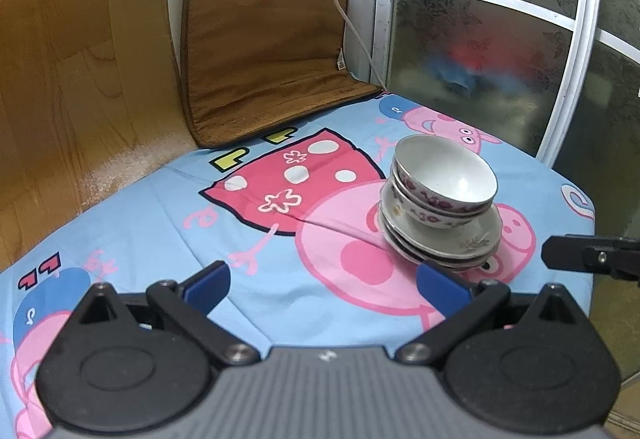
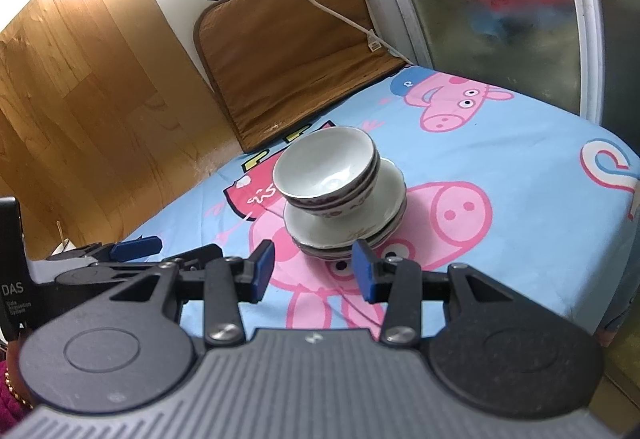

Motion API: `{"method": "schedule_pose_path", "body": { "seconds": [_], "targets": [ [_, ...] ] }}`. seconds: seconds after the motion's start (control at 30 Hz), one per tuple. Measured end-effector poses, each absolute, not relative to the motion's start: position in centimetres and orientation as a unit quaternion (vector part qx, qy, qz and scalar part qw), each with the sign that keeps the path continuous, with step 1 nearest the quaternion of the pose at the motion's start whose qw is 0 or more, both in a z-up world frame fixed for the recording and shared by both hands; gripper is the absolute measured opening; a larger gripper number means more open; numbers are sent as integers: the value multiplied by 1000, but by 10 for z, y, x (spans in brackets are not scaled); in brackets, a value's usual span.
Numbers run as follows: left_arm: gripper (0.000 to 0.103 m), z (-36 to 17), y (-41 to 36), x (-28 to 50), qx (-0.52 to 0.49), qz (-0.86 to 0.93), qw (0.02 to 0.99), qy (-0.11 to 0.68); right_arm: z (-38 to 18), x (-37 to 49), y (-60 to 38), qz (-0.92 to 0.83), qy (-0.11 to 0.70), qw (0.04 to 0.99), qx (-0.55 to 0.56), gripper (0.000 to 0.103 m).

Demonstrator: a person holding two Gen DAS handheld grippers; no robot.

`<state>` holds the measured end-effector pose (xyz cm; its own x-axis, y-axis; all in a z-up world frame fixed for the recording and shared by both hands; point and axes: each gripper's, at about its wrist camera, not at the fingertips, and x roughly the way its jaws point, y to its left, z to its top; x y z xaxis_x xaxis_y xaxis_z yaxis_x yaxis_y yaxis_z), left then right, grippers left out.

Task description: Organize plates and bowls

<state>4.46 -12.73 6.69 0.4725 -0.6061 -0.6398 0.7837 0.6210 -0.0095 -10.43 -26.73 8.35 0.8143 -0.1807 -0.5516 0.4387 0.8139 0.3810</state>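
Two white floral bowls (image 1: 444,179) sit nested on a stack of white plates (image 1: 444,239) on the cartoon-pig cloth (image 1: 160,207). The same bowls (image 2: 328,175) and plates (image 2: 348,223) show in the right wrist view. My left gripper (image 1: 322,283) is open and empty, with the stack just beyond its right finger. My right gripper (image 2: 314,271) is open and empty, just short of the plates' near rim. The right gripper's tip shows at the right edge of the left wrist view (image 1: 588,255). The left gripper shows at the left of the right wrist view (image 2: 136,247).
A brown cushion (image 1: 264,51) leans on the back wall, with a white cable (image 1: 344,11) running over it. A wood panel (image 1: 80,79) stands on the left. A frosted glass door (image 1: 480,39) is at the right. The cloth's right edge (image 1: 588,215) drops off near the stack.
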Motion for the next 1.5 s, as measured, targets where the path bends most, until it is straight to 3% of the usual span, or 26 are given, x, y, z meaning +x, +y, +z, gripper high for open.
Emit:
{"method": "schedule_pose_path", "body": {
  "seconds": [1.5],
  "targets": [
    [103, 58, -134, 43, 179, -395, 850, 299, 81, -103, -263, -157, 257, 919, 256, 46]
  ]
}}
